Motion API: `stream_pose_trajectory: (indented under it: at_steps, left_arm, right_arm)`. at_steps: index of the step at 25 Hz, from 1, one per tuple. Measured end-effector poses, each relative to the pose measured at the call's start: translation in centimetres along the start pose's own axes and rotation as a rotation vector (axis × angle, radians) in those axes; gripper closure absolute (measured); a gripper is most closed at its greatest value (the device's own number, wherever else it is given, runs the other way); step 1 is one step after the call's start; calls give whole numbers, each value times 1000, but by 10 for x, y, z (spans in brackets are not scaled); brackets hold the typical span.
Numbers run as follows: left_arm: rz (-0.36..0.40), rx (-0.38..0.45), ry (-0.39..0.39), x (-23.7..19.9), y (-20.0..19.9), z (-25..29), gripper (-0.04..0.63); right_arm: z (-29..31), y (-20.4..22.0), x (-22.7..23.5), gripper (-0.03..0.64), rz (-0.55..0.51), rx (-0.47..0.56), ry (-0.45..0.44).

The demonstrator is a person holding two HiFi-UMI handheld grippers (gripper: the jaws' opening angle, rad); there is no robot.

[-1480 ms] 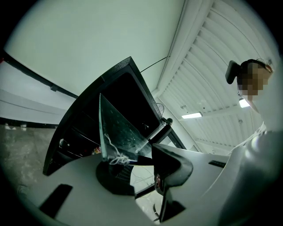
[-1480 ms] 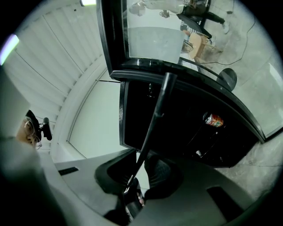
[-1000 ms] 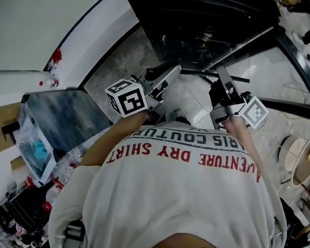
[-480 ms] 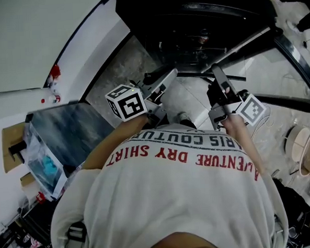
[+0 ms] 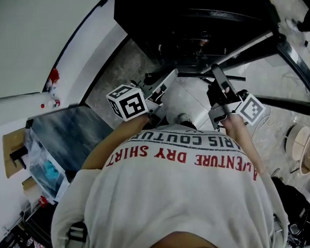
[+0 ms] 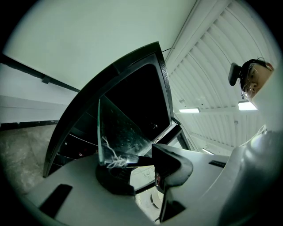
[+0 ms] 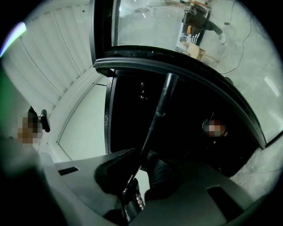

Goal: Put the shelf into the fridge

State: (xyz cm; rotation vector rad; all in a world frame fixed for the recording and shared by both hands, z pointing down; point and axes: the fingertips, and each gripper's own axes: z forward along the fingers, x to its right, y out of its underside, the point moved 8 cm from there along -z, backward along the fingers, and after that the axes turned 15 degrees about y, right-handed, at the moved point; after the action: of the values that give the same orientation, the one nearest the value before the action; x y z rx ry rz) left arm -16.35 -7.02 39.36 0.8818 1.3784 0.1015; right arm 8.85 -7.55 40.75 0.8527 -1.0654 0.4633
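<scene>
Head view – a person in a white shirt (image 5: 175,198) fills the lower frame, and both tools reach up toward the dark open fridge (image 5: 190,19) at top centre. The left gripper (image 5: 164,81) sits left of centre and the right gripper (image 5: 219,81) right of centre, near each other at roughly the same height. Left gripper view: the jaws are closed on the lower corner of the shelf (image 6: 118,132), a clear glass pane standing tilted, with a tuft of pale thread at the clamped edge. The fridge opening lies directly behind the pane. Right gripper view: the jaws are clamped on the shelf's thin dark edge, seen edge-on as a bar slanting from bottom centre up toward the fridge's curved door frame (image 7: 177,73). Shelf held between both tools – at the mouth of the fridge; how far in, cannot tell.
</scene>
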Motion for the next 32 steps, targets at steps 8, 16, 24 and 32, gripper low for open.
stream_pose_trajectory:
  at_steps: [8, 16, 24, 32]
  left_arm:
    - [4, -10, -7, -15, -7, 8, 456]
    - [20, -19, -5, -14, -4, 9, 454]
    - [23, -24, 3, -20, -9, 11, 454]
    - [17, -28, 12, -26, -14, 16, 454]
  right_arm:
    - [14, -6, 10, 557, 10, 2, 20]
    - [10, -5, 13, 558, 3, 13, 17]
    - [16, -7, 14, 558, 1, 25, 27]
    - [23, -13, 15, 558, -12, 39, 43]
